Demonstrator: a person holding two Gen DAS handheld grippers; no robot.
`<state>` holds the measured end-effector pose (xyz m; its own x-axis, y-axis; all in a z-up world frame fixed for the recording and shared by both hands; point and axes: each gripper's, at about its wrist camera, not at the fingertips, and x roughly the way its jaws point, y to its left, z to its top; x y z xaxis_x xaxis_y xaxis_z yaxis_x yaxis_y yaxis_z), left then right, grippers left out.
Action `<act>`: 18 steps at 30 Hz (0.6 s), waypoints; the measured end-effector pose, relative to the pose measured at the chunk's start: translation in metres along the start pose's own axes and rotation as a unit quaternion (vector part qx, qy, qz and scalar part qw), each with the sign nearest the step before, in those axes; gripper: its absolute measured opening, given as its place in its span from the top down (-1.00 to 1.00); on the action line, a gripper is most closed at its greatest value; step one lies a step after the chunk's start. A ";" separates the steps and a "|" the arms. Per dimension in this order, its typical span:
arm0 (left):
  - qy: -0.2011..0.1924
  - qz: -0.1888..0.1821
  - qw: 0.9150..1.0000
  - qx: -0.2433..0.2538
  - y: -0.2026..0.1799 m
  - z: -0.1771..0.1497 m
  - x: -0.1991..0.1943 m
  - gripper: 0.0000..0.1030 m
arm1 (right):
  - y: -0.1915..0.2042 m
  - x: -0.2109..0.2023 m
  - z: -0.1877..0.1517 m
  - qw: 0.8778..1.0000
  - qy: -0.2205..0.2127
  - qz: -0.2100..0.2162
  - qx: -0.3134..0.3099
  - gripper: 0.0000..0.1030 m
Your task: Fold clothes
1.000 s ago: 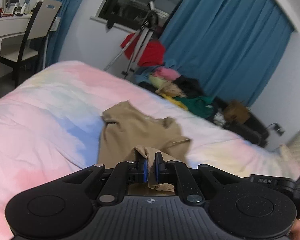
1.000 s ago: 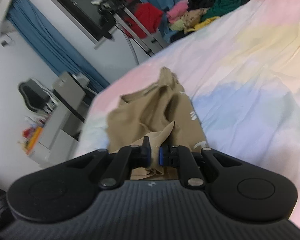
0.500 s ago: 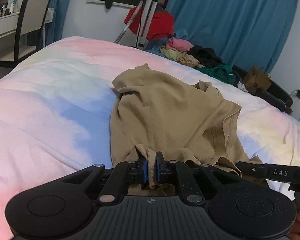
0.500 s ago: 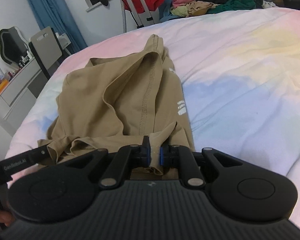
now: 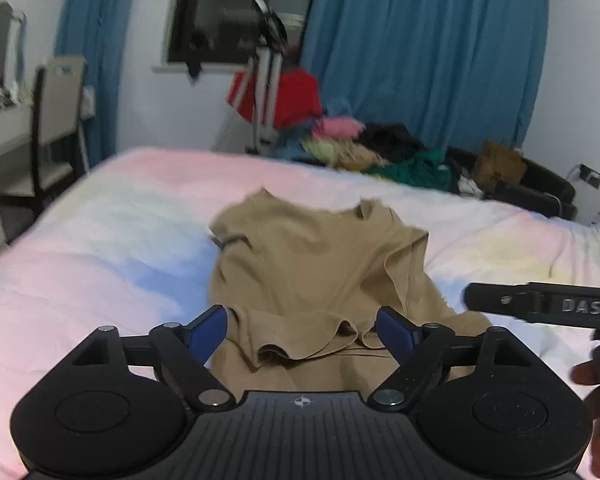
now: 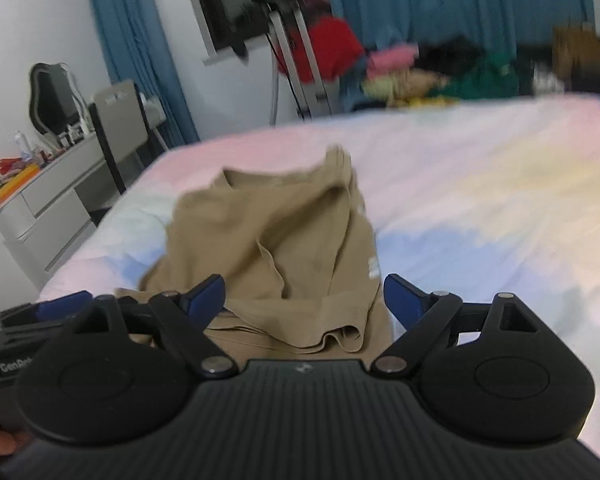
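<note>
A tan t-shirt point(image 5: 316, 264) lies folded over itself on the pastel bed point(image 5: 100, 248); it also shows in the right wrist view point(image 6: 284, 240) with a small white print at its right edge. My left gripper point(image 5: 302, 330) is open, its blue pads either side of the shirt's bunched near hem, not holding it. My right gripper point(image 6: 304, 300) is open over the same near hem, empty. The right gripper's body point(image 5: 548, 304) shows at the right of the left wrist view.
A pile of coloured clothes point(image 5: 372, 152) lies beyond the bed's far edge under blue curtains point(image 5: 420, 48). A tripod point(image 5: 264, 80) with a red garment stands by the window. A chair point(image 5: 56, 120) and dressing table point(image 6: 40, 192) stand to the left.
Both grippers opened and let go of the shirt's hem, which has dropped onto the bed. Both have drawn back a little from the shirt.
</note>
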<state>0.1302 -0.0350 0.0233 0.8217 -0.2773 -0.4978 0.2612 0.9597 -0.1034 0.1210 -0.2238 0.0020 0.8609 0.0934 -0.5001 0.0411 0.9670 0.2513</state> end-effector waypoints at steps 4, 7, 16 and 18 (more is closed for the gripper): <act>-0.024 0.010 1.000 0.010 -0.005 -0.003 -0.034 -0.80 | 0.005 -0.034 -0.002 0.999 -0.036 -0.006 -0.013 -0.70; -0.029 0.011 0.999 0.010 -0.008 -0.006 -0.052 -0.87 | 0.006 -0.052 -0.003 0.998 -0.054 -0.006 -0.014 -0.70; 0.061 -0.007 0.992 -0.107 0.007 -0.027 -0.069 -0.88 | 0.005 -0.064 -0.005 0.997 -0.069 -0.019 -0.004 -0.70; 0.087 -0.028 0.985 -0.149 0.017 -0.035 -0.067 -0.88 | 0.006 -0.063 -0.006 0.998 -0.066 -0.020 -0.004 -0.70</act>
<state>0.0620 0.0013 0.0242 0.7038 -0.3431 -0.6220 0.1213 0.9208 -0.3707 0.0639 -0.2227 0.0304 0.9181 0.0227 -0.3957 0.0736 0.9713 0.2264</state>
